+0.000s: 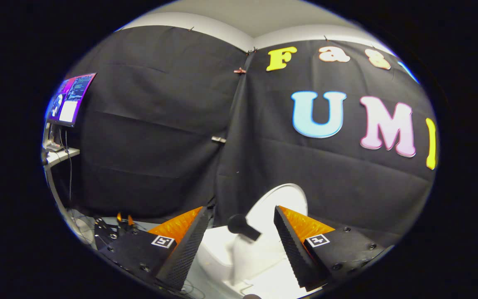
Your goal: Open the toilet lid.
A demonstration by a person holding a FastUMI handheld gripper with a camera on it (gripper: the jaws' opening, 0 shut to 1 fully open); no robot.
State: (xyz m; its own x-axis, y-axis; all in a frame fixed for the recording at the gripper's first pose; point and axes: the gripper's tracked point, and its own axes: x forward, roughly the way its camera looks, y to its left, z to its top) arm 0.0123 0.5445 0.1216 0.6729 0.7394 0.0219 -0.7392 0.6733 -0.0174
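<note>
The hand-held gripper is hovering with its two fingers spread wide, gripping nothing, and the glossy white rounded plastic toilet lid is standing raised just beyond the fingertips, leaning toward the black cloth wall. Judging by that, the opening looks essentially done. A small dark round-ended knob is sitting in the gap between the fingers, untouched.

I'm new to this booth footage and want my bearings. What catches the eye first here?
The gripper with its fingers spread open, and between them the white toilet lid, which looks raised against the black cloth wall. A dark knob-like handle sits between the fingers, touched by neither. Far to the left, a lit monitor stands above a shelf.
</note>
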